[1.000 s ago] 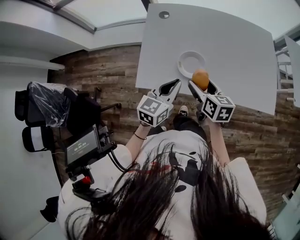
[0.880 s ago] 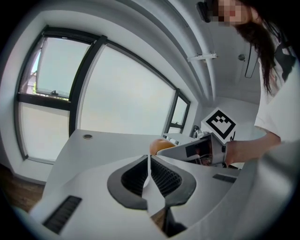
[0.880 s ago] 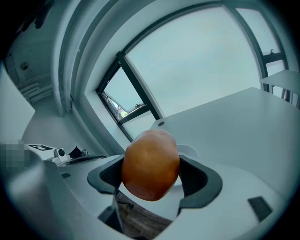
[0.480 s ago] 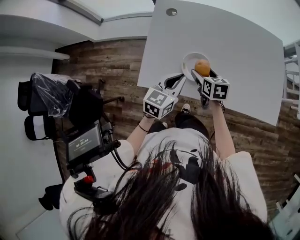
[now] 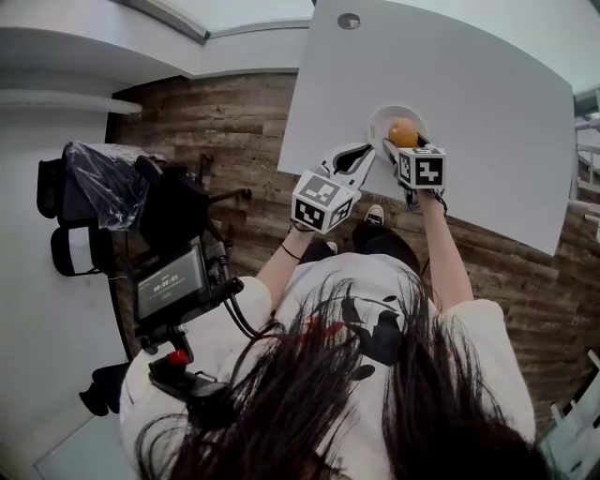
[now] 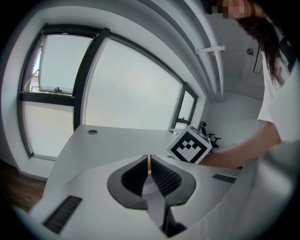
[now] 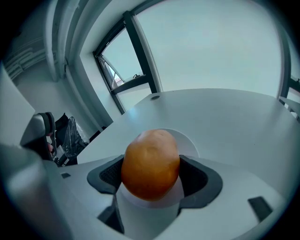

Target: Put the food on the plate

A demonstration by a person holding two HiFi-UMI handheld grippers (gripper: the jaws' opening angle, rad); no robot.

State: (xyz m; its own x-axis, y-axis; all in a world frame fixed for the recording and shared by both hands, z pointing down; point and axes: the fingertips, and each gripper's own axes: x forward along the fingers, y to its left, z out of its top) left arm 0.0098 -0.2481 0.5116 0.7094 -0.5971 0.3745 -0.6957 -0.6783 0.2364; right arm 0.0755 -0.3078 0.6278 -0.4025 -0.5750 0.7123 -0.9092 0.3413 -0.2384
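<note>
Two claws, your right claw gripping the orange food over the plate, your left claw sitting closed, empty.

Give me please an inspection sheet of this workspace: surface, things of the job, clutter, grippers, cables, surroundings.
Surface: white table, with a round cap near its far edge.
Job's things: orange food held over the white plate; whether they touch cannot be told.
Clutter: nothing seen on the table.
Grippers: left gripper jaws together, empty; right gripper shut on the food.
Cables: black cable beside a small screen, off the table.
Surroundings: wood floor, black chair under plastic, large windows.
</note>
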